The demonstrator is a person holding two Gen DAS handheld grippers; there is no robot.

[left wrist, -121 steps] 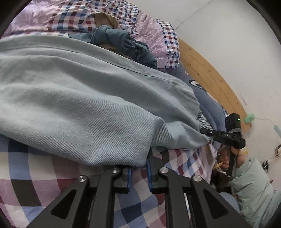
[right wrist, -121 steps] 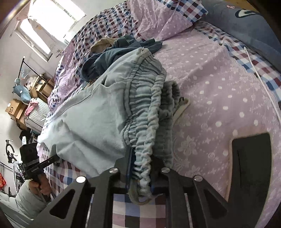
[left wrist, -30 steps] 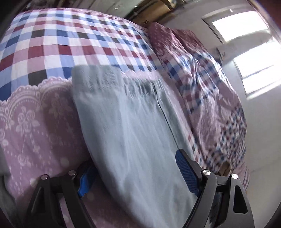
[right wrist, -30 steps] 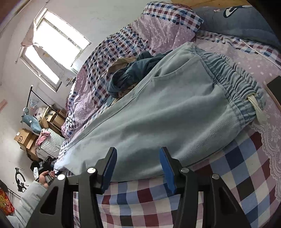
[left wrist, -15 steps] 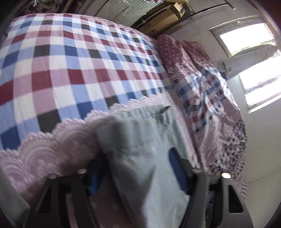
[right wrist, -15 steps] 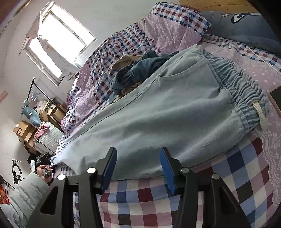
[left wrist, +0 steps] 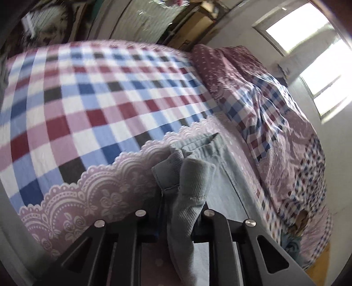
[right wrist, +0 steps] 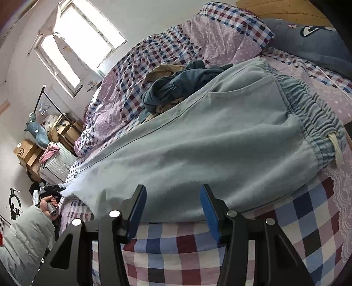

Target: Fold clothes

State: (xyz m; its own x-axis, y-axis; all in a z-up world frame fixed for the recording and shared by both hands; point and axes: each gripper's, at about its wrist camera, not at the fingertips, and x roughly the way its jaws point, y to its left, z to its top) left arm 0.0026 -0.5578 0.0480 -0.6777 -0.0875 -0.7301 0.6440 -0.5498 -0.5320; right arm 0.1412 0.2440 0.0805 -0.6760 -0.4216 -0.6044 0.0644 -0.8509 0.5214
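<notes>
Light blue trousers point(right wrist: 220, 143) lie flat across the checked bed sheet point(right wrist: 308, 231), their elastic waistband point(right wrist: 308, 110) at the right. In the left wrist view the leg end point(left wrist: 193, 173) is bunched and lifted off the sheet. My left gripper point(left wrist: 180, 206) is closing, its jaws pinching that cloth. My right gripper point(right wrist: 173, 204) is open at the near edge of the trousers by the hip, blue pads apart, with nothing gripped. Far left, the person's hand point(right wrist: 49, 203) holds the left gripper at the leg end.
A heap of dark teal and tan clothes point(right wrist: 180, 88) lies behind the trousers against a rumpled checked quilt point(right wrist: 154, 61). A blue pillow point(right wrist: 312, 39) and wooden headboard point(right wrist: 275, 8) are at the right. Boxes and a suitcase point(right wrist: 57, 162) stand beyond the bed's foot.
The left jaws went from wide around the flat leg end to pinched on it, and the cloth is bunched and raised. The right gripper has stayed in place, still open.
</notes>
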